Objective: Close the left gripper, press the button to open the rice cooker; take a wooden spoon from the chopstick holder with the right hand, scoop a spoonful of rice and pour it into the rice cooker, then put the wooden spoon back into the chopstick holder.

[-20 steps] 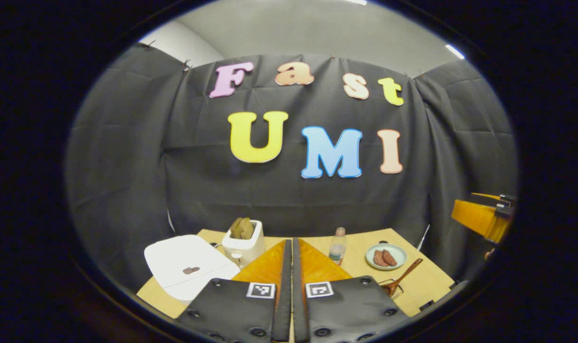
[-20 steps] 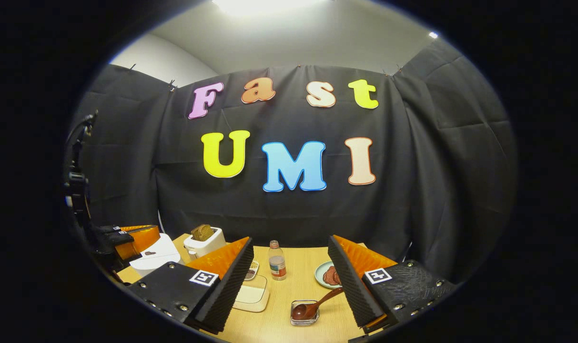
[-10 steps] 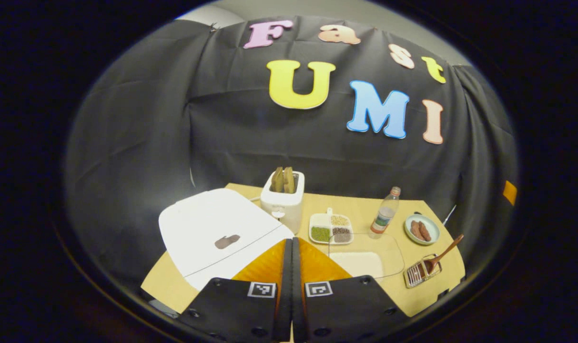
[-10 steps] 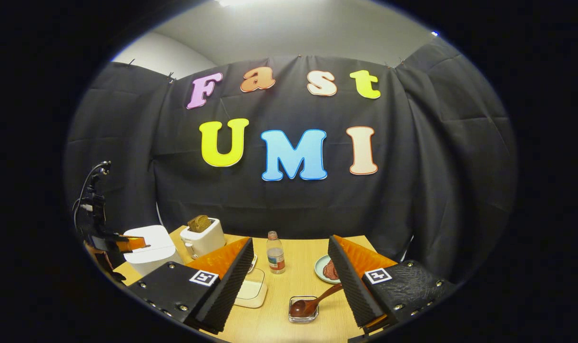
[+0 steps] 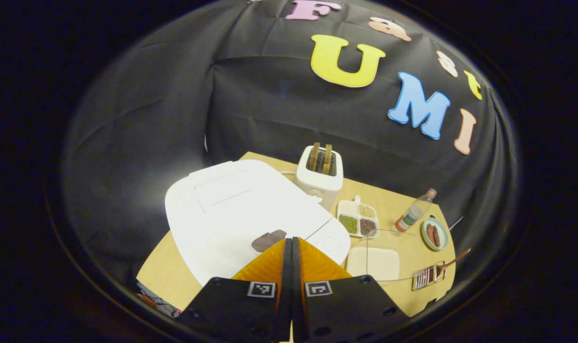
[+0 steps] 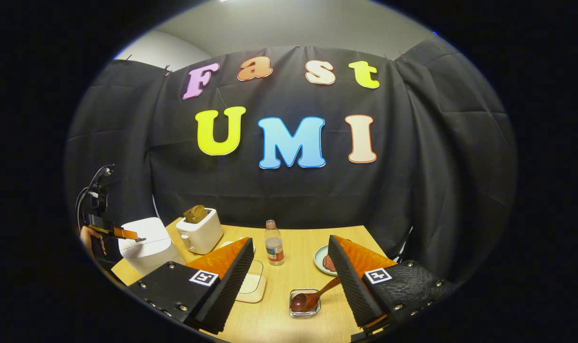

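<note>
Several objects crowd the light wooden desk (image 6: 289, 247): a white toaster (image 5: 319, 172) holding bread slices, a divided tray of grains (image 5: 358, 219), a clear bottle (image 6: 273, 242), a small plate (image 5: 435, 234) and a clear rectangular dish of rice (image 5: 373, 263). The white, smooth-lidded rice cooker (image 5: 241, 214) stands at the desk's left end, lid down, its dark button (image 5: 268, 239) just ahead of the left gripper (image 5: 291, 244), whose jaws are pressed together and hold nothing. The wooden spoon (image 6: 312, 297) leans in the small wire chopstick holder (image 6: 304, 303). The right gripper (image 6: 291, 252) hovers above the holder, jaws wide apart and empty.
</note>
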A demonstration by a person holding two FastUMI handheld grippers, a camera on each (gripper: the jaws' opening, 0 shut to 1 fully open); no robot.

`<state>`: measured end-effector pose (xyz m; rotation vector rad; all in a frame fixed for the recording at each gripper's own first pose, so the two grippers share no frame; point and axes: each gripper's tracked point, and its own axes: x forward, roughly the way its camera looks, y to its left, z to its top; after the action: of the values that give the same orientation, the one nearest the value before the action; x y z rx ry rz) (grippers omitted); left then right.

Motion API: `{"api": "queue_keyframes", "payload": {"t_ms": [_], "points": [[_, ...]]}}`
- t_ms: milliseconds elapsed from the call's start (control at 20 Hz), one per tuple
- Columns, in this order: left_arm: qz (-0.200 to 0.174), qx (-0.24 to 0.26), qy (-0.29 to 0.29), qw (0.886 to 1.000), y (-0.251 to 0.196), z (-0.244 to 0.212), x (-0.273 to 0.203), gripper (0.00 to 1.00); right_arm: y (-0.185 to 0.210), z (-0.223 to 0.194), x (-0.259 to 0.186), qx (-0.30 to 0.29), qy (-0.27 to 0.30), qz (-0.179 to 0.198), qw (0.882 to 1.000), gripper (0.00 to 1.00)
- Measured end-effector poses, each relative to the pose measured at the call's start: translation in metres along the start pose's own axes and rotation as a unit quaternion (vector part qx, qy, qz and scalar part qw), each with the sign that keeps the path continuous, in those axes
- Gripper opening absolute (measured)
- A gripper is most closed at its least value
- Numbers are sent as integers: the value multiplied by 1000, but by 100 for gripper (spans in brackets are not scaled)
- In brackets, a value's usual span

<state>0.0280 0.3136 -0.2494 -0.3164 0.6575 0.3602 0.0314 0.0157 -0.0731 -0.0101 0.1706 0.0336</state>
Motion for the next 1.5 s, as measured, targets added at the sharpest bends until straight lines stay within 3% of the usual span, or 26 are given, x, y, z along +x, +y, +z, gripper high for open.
{"api": "queue_keyframes", "payload": {"t_ms": [300, 600, 700, 850, 950, 1050, 1100, 1300, 1500], "points": [[26, 9, 15, 1000, 17, -4, 26, 9, -5, -4, 0, 2, 8, -10, 1000, 96], [57, 74, 21, 995, 19, -4, 31, 11, -7, -7, -2, 2, 10, -15, 1000, 96], [62, 88, -15, 994, 15, 17, 22, 9, -7, -8, -4, 1, 10, -13, 1000, 96], [87, 93, -116, 985, 13, 80, -15, 10, -8, -7, -4, 1, 7, -12, 1000, 96], [79, 79, -148, 983, 6, 106, -41, 10, -8, -7, -4, 3, 7, -9, 1000, 96], [83, 76, -188, 976, 3, 132, -64, 55, -7, -7, -3, 4, 5, -5, 1000, 96], [85, 76, -203, 972, 0, 140, -74, 71, -6, -6, -3, 3, 4, -3, 1000, 96], [67, 68, -264, 960, -29, 153, -117, 77, -10, -2, -5, 6, -6, 3, 1000, 96], [19, 41, -310, 950, -73, 144, -160, 99, -24, -3, -2, 23, -15, 10, 1000, 96]]}}
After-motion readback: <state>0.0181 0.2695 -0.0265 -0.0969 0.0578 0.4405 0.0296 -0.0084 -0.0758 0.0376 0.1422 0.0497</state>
